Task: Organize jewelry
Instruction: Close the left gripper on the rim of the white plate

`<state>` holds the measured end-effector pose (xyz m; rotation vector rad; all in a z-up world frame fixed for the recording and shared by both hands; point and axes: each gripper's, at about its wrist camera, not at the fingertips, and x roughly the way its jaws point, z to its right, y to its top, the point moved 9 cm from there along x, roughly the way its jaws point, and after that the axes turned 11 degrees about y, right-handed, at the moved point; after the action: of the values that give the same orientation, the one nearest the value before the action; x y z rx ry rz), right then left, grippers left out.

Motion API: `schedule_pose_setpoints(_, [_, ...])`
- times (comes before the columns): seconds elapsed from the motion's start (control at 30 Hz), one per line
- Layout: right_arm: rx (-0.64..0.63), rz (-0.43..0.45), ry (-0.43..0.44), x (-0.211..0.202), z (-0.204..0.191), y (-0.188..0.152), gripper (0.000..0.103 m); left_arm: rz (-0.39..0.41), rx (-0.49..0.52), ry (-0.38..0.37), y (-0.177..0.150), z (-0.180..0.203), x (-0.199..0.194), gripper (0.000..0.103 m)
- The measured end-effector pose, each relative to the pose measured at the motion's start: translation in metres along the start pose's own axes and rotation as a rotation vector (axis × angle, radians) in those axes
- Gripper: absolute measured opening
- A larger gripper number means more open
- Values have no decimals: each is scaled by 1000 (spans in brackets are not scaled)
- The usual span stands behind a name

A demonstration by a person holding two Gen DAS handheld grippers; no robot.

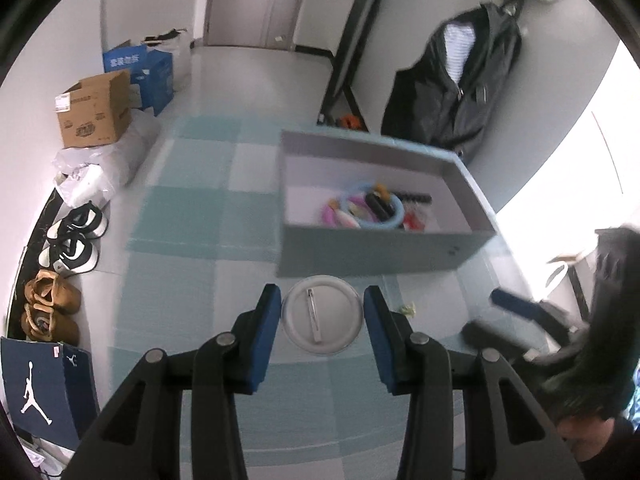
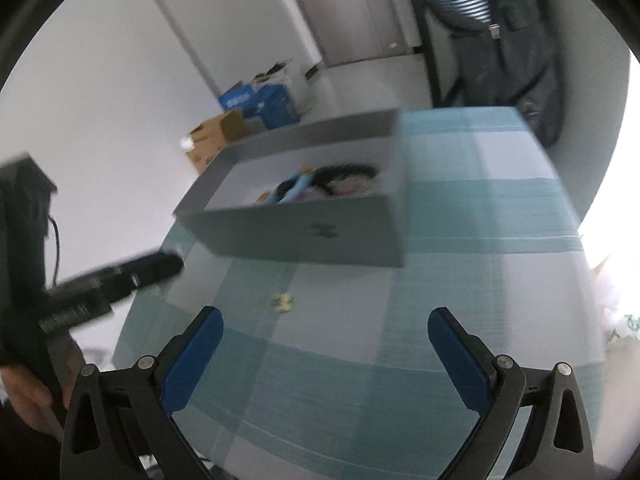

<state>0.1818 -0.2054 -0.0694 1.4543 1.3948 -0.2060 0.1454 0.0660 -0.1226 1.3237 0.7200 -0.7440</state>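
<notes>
Right, left gripper (image 1: 322, 312) is clenched on a round white badge (image 1: 322, 321), pin side up; both blue pads touch its rim, and it looks lifted off the checked tablecloth (image 1: 180, 280). Straight ahead of the fingers, just beyond the badge, sits the grey box (image 1: 384, 248), already holding a blue ring (image 1: 378, 208) and other hair bits and bracelets in a heap toward its near wall.

Right gripper (image 2: 325, 340) hangs open and empty, jaws wide. A small yellowish piece (image 2: 282, 303) lies on the cloth ahead of it, slightly left of centre, between its fingertips and the box.

Step in hand, my read: carry the badge into the box. To do it well, keep the squeeze even, since the grip is only on the thin rim and it could pop out. Clear the near wall before tipping forward, then release low over the bare floor left of the heap. The two grippers are near each other, so the right should hold off from the yellow piece until the left clears.
</notes>
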Motion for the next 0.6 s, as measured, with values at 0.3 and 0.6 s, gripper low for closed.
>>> schedule_pose_setpoints(0.3, [-158, -52, -154, 33, -16, -4, 80, 7, -74, -16, 11, -21, 3, 37])
schedule_pose_setpoints(0.6, [-223, -51, -220, 43, -21, 1, 54, 24, -124, -53, 19, -30, -6, 37])
